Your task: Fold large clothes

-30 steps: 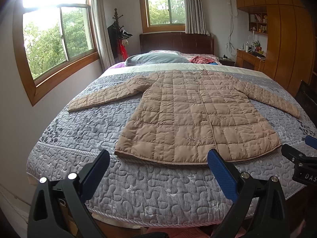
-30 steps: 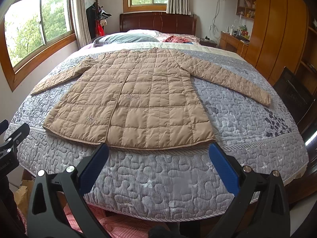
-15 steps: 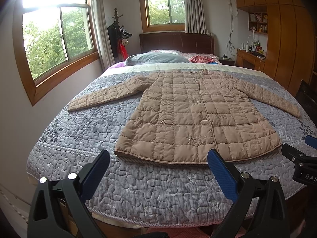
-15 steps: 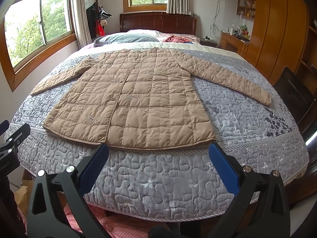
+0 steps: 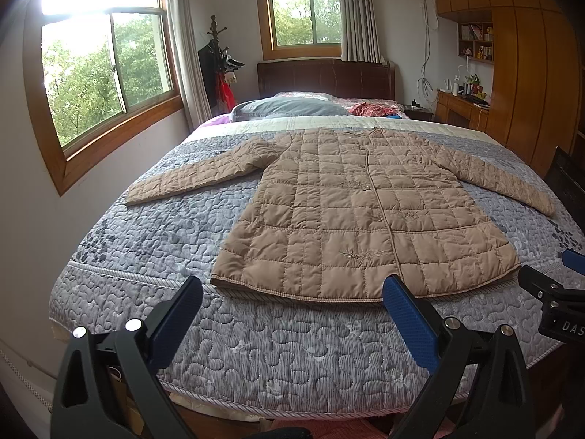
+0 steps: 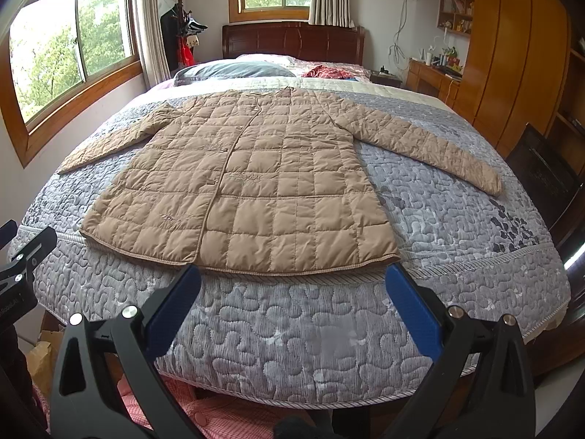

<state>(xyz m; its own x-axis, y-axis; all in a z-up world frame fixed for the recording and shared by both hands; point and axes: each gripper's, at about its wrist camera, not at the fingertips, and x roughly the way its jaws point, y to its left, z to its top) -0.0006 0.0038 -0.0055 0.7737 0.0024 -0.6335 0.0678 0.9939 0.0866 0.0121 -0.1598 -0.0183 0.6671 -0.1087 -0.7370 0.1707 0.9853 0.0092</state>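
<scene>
Coat (image 5: 358, 216) spread flat — only right wrist view shows floor clutter (image 6: 40, 358).

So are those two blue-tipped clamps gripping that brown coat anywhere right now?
No. Both the left gripper and right gripper are open and empty, short of the hem of the coat, which lies flat on the bed.

Tan quilted coat (image 6: 248, 186) flat on grey bedspread (image 6: 438, 226), right tongs (image 6: 292, 285) spread wide near its hem.
</scene>
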